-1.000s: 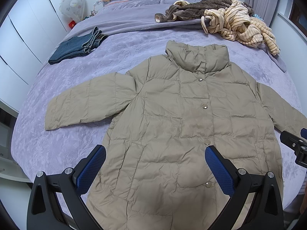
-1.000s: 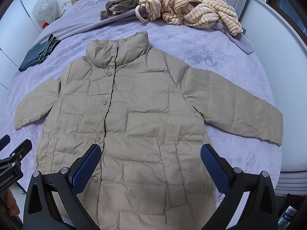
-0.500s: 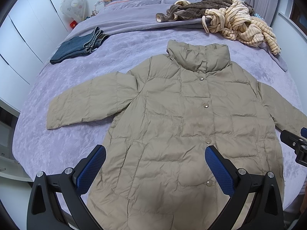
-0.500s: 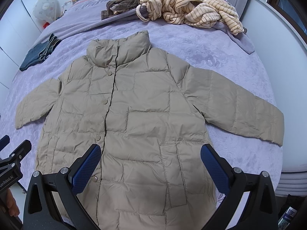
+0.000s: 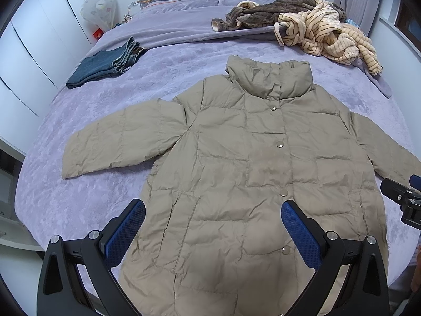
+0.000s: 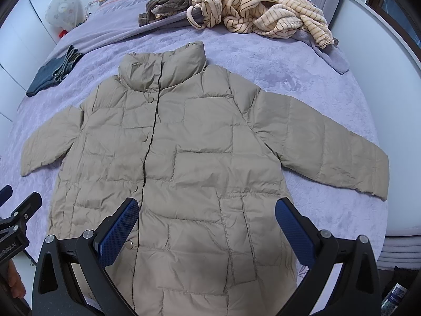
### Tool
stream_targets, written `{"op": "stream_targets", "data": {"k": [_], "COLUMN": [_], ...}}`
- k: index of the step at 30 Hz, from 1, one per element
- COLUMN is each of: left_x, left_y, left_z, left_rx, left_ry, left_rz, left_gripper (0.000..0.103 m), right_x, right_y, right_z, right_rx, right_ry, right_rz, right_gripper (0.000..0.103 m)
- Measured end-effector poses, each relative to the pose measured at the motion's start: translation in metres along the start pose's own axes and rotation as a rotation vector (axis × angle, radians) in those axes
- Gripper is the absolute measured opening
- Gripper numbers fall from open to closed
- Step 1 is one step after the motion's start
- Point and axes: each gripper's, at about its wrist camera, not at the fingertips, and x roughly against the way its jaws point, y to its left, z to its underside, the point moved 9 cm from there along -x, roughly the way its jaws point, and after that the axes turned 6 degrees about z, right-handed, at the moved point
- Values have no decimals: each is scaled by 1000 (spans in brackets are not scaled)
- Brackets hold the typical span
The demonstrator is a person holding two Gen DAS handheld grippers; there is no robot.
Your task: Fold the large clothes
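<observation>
A beige quilted puffer jacket (image 5: pixel 236 171) lies flat, front up and buttoned, on the purple bed, sleeves spread to both sides; it also shows in the right wrist view (image 6: pixel 189 158). My left gripper (image 5: pixel 213 226) is open and empty, held above the jacket's lower left part. My right gripper (image 6: pixel 206 221) is open and empty above the lower right part. The jacket's hem is hidden under the grippers. Each gripper's tip shows at the edge of the other's view.
Folded blue jeans (image 5: pixel 105 63) lie at the far left of the bed (image 5: pixel 171 79). A pile of brown and striped cream clothes (image 5: pixel 315 29) lies at the far right. White wardrobe doors (image 5: pixel 26 52) stand left; a wall (image 6: pixel 381 65) runs along the right.
Both views have shifted slightly, so the jacket sits a little lower in frame. The jacket itself has not moved and both grippers stay open.
</observation>
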Motion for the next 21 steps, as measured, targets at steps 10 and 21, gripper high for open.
{"op": "stream_targets", "data": {"k": [10, 21], "left_x": [-10, -61], "left_y": [10, 48], "left_z": [-4, 2], "left_rx": [1, 52], "left_ry": [17, 100], "left_rz": [46, 203], "left_gripper": [103, 103], "right_x": [-3, -23], "right_y": [12, 63], "right_z": [8, 14], "right_rx": [-53, -173], "right_ry": [40, 82], "right_rz": [-15, -155], "right_gripper": [103, 103]}}
